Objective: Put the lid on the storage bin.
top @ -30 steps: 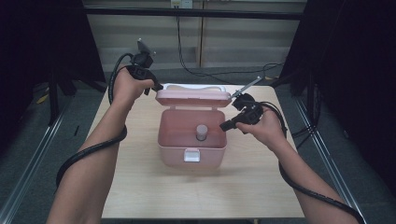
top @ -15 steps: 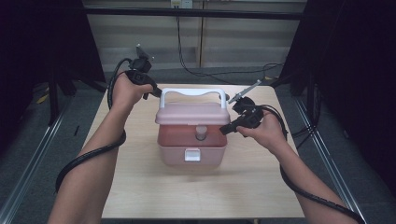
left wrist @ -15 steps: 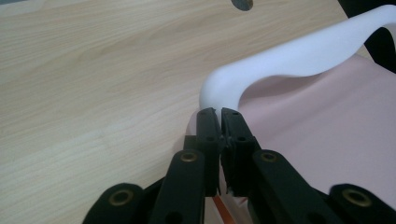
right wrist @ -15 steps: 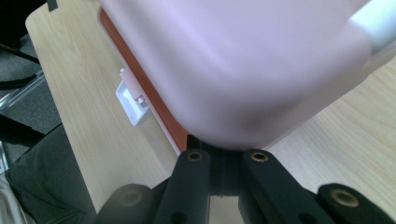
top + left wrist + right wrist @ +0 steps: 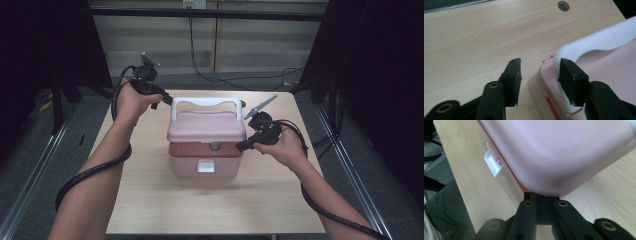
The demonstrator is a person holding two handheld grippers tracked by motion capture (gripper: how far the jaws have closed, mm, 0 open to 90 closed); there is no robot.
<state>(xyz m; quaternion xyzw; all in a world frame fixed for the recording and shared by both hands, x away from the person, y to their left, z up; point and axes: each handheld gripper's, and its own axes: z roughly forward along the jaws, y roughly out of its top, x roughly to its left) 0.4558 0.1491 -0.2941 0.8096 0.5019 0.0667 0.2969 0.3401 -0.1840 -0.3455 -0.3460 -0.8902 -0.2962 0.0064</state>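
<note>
Pink storage box (image 5: 202,150) sits mid-table, latch side facing the person. Lid (image 5: 206,126) is down over the body but the white front latch (image 5: 205,166) looks not yet snapped, so I judge closing as nearly done, latching left. White carry handle (image 5: 205,103) stands upright at the lid's far edge.

Left gripper (image 5: 167,100) is at the handle's left end. Its jaws have just been opening and stand spread; in the left gripper view one finger (image 5: 571,77) lies against the handle's leg (image 5: 596,41), the other finger (image 5: 512,77) hangs clear over the wooden table (image 5: 474,37). Nothing pinched, which reads as a release after lowering the lid.

Right gripper (image 5: 241,147) has jaws pressed together, tips against the box's right front corner under the lid rim (image 5: 554,162). Probably bracing the box so it doesn't slide.

A bottle-like item (image 5: 215,146) shows dimly through the front wall.
</note>
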